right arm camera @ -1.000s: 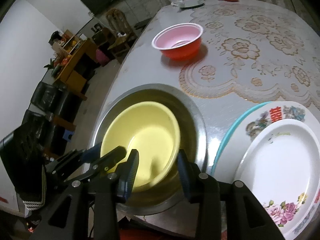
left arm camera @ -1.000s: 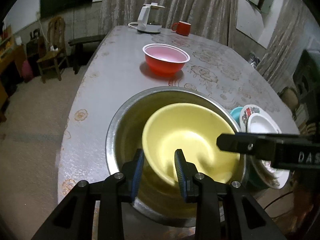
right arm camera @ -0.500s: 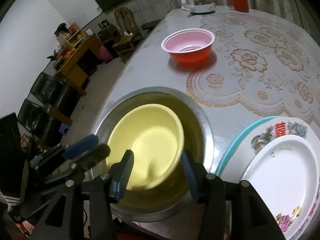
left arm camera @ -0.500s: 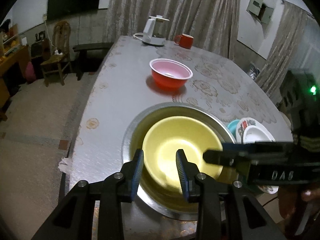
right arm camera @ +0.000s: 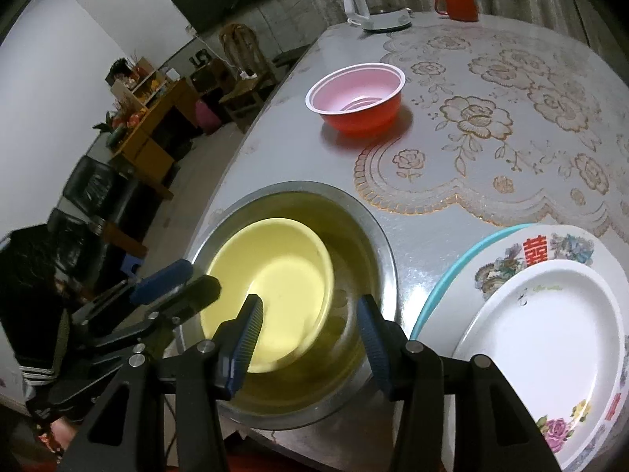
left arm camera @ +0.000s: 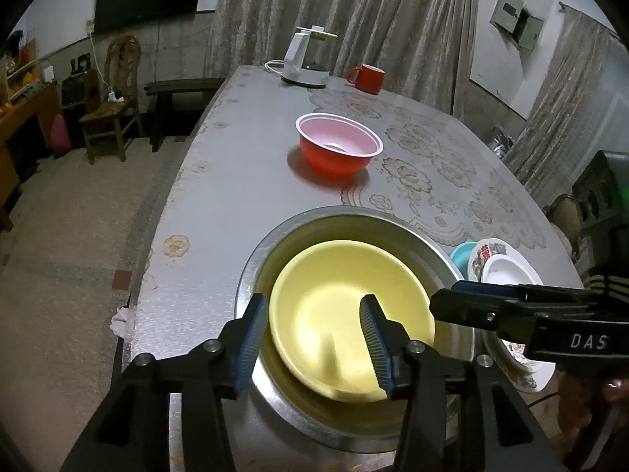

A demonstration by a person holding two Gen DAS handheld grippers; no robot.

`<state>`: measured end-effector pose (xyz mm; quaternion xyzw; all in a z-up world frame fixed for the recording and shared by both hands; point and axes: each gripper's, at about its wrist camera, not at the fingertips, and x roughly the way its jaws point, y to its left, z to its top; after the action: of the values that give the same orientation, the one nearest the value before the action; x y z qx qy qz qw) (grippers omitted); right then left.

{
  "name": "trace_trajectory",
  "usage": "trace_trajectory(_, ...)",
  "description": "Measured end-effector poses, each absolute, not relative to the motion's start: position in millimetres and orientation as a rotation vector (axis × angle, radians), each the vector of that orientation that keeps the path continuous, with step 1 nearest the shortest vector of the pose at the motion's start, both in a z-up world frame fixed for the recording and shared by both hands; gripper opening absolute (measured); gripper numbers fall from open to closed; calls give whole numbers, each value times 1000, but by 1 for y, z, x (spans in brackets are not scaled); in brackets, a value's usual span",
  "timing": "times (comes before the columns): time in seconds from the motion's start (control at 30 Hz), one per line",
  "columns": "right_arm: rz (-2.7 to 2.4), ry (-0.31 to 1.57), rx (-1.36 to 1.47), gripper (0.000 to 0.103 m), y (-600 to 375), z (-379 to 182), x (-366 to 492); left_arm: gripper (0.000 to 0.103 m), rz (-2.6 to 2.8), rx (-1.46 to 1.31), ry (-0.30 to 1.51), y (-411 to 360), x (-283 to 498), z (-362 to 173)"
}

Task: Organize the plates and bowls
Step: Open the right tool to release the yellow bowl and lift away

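Both pairs of fingers stand spread and pinch nothing; the left gripper (left arm camera: 312, 336) has just been opening, with the near rim of the yellow bowl (left arm camera: 346, 314) between its blue pads (left arm camera: 248, 338) but not pressed by them; the right gripper (right arm camera: 310, 338) has also opened a little and hangs over the near edge of the steel basin (right arm camera: 365, 236), its jaws apart and free.

Just beyond the fingers, the yellow bowl sits inside the steel basin, tilted and leaning toward the basin's left wall in the right wrist view; to the right of the basin a stack of plates (right arm camera: 550, 314) lies at the table edge: a white plate on top, a flowered one under it, and a teal rim showing at the bottom.

Farther along the table (left arm camera: 243, 165) stands the red bowl (left arm camera: 338, 149) with a pink inside, alone and well apart from the basin; at the far end are a white kettle (left arm camera: 304, 59) and a red mug (left arm camera: 367, 78).

I judge that the step in hand is the release of the yellow bowl into the basin, so nesting is partly done; the next move probably calls for lifting one gripper clear of the rims, reaching to the red bowl, and taking it by its thin rim; the rim is light and may slip or tip, so the grip should be firm and level.
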<state>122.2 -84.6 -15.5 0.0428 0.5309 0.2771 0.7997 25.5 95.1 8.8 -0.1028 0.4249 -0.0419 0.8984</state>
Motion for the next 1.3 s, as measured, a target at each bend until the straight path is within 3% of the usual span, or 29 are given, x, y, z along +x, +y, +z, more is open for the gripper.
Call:
trace_trajectory(0.2, 605, 1137, 91, 50, -86, -13, 126, 58, -86, -205, 872, 94, 30, 13)
trace_trajectory(1.03, 576, 1121, 77, 50, -79, -15, 164, 59, -82, -245, 890, 107, 76, 2)
trace_trajectory(1.17, 636, 1098, 119, 50, -84, -1, 165, 75, -75, -267, 868, 114, 85, 15)
trace_trajectory(1.3, 644, 1053, 134, 50, -89, 18, 176, 77, -64, -273, 858, 122, 101, 26)
